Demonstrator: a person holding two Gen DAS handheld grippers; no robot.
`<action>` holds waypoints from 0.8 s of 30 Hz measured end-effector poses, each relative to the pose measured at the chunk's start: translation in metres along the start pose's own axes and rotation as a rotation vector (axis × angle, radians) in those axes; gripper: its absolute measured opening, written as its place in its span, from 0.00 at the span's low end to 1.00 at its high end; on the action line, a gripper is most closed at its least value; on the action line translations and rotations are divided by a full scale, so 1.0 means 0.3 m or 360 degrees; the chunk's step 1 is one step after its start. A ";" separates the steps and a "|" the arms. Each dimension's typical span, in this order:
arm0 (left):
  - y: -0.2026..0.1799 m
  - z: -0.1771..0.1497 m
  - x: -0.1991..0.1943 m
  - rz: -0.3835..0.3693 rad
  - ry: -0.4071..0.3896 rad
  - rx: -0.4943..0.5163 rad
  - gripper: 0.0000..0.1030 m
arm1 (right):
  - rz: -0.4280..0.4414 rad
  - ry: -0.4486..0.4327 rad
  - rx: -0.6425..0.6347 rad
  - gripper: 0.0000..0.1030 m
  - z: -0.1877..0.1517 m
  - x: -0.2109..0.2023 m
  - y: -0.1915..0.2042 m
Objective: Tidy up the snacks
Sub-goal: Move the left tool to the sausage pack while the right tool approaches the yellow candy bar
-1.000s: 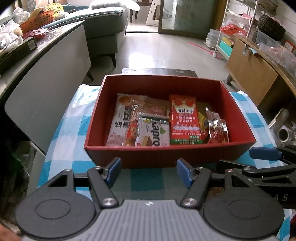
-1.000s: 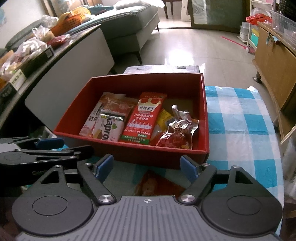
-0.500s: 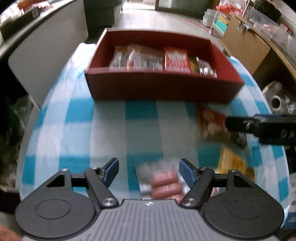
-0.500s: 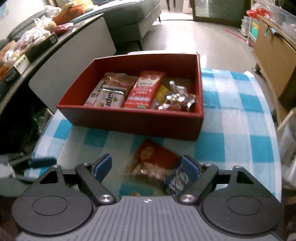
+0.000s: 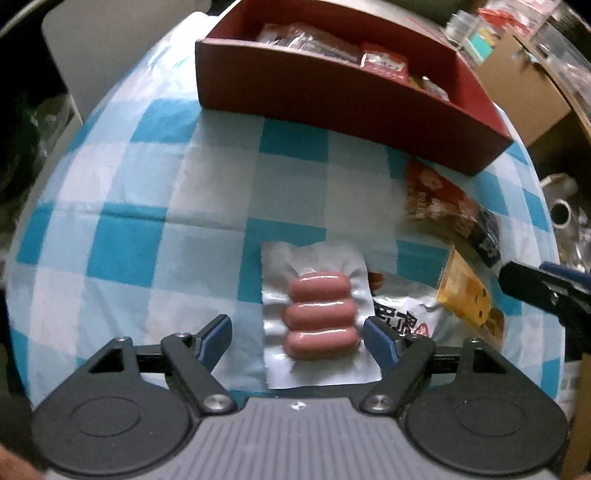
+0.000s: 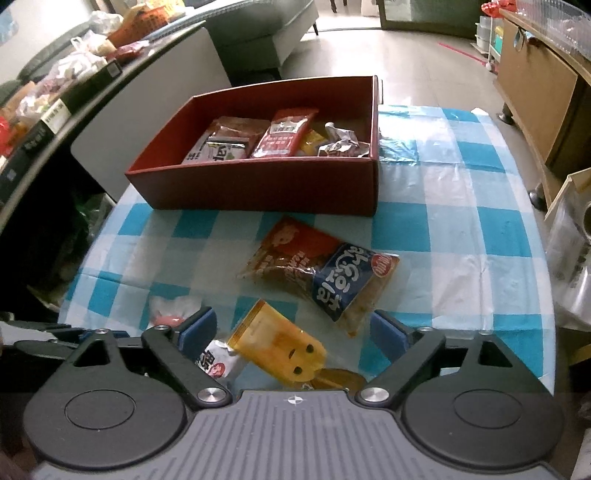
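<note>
A red box [image 5: 332, 96] holds several snack packets and also shows in the right wrist view [image 6: 258, 184]. A clear pack of three sausages [image 5: 319, 314] lies on the checked cloth between the fingers of my open left gripper [image 5: 297, 338]. My open right gripper [image 6: 291, 332] hovers over a yellow packet [image 6: 280, 345], which also shows in the left wrist view [image 5: 467, 295]. A red-and-blue packet [image 6: 325, 273] lies beyond it. A white packet with red print [image 5: 402, 317] lies under the yellow one.
The blue-and-white checked tablecloth [image 6: 461, 221] covers the table. A dark counter [image 6: 55, 110] with bags stands at the left, a wooden cabinet [image 6: 535, 92] at the right, a sofa [image 6: 258, 33] behind.
Both grippers have pulled back from the box toward the near table edge. The sausage pack now sits between my left fingers and the loose packets show under my right gripper.
</note>
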State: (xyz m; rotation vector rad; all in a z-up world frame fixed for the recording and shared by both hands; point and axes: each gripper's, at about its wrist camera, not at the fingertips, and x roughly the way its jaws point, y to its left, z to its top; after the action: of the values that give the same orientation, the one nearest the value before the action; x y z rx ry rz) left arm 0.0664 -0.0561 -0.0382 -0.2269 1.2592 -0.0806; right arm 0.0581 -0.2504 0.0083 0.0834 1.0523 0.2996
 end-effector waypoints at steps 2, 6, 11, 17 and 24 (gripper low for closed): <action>-0.019 -0.004 0.005 0.0025 -0.0026 -0.0007 0.74 | 0.0022 0.0001 -0.0003 0.91 0.005 -0.002 0.001; -0.071 -0.010 0.014 0.0058 -0.0055 0.0019 0.76 | 0.0060 -0.0024 -0.0012 0.91 0.012 -0.018 0.005; -0.093 -0.017 0.020 0.0165 -0.0125 0.0068 0.63 | 0.0076 -0.0033 -0.0021 0.92 0.007 -0.031 0.001; -0.064 -0.061 0.001 0.0227 -0.0104 0.0155 0.62 | 0.0070 -0.0041 0.0010 0.92 0.009 -0.039 -0.017; 0.047 -0.099 -0.029 0.0250 -0.0081 0.0166 0.61 | 0.0008 0.0050 -0.0053 0.92 -0.022 -0.001 -0.034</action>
State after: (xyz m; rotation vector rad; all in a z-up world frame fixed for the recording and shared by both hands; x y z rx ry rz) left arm 0.0347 -0.0445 -0.0414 -0.0394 1.2147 -0.0052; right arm 0.0544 -0.2608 0.0030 0.0513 1.0778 0.3239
